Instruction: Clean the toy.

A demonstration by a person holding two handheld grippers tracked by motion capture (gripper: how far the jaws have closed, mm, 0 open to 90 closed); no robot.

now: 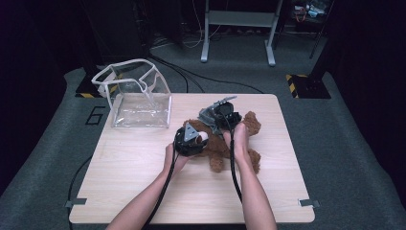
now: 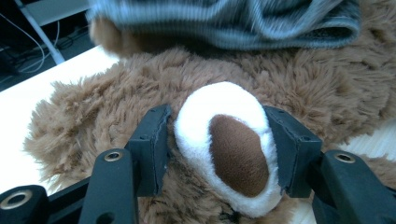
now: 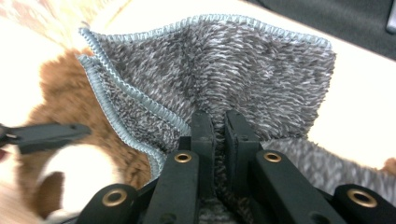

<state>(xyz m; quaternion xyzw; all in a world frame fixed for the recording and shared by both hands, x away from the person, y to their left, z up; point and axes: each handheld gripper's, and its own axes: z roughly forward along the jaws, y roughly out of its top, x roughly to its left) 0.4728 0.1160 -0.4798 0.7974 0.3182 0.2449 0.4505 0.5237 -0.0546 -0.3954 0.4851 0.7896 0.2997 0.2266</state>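
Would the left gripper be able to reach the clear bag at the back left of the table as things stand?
Probably not yet: the left gripper is clamped on the teddy bear's muzzle. The table between it and the clear bag looks bare, so it would need to let go first.

Both forearms are extended side by side. The left gripper point(image 1: 187, 139) is held half-closed on something; the right gripper point(image 1: 224, 117) is pinched nearly shut.
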